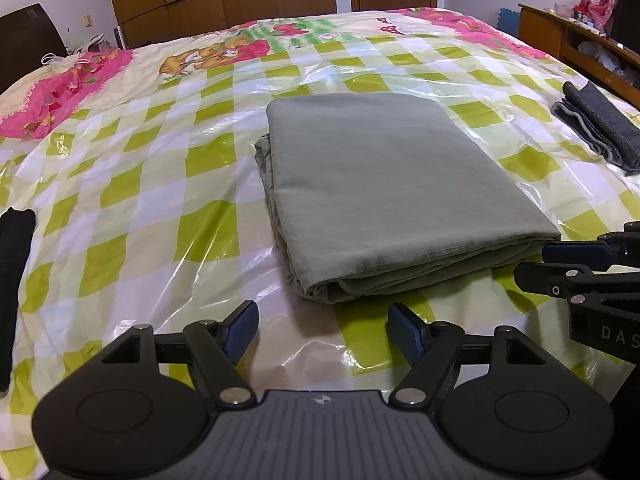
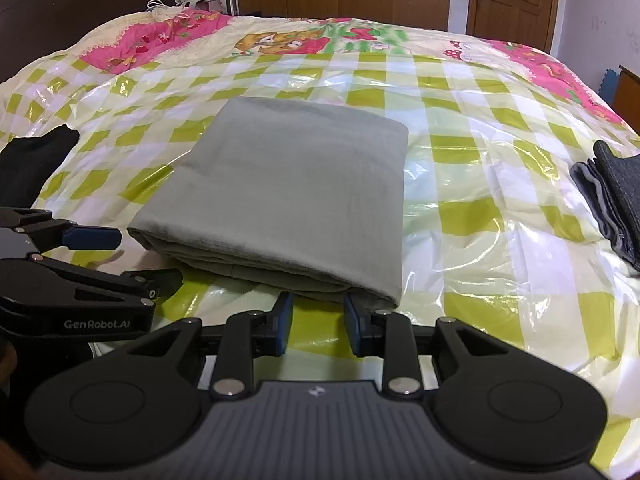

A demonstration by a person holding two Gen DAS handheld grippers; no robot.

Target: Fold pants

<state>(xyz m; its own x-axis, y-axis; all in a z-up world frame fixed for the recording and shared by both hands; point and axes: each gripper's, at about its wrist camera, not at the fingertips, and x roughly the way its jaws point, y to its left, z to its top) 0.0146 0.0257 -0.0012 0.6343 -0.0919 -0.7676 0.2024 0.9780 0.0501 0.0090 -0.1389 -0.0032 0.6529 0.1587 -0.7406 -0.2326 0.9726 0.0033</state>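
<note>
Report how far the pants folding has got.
Done: the grey-green pants lie in a compact, layered rectangle on the checked bed cover. In hand: nothing; the left tongs and right tongs are both open and empty, just short of the near edge. Left: at most tidying the layers that stick out along its left edge. A folded dark grey garment lies to the right.

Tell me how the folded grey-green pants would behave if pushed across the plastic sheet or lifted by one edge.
The pants are soft stacked layers, so lifted by one edge they would probably droop and unfold. The glossy plastic sheet looks slick, so a push would likely slide the stack, though the loose layers along its side might shear apart.
</note>
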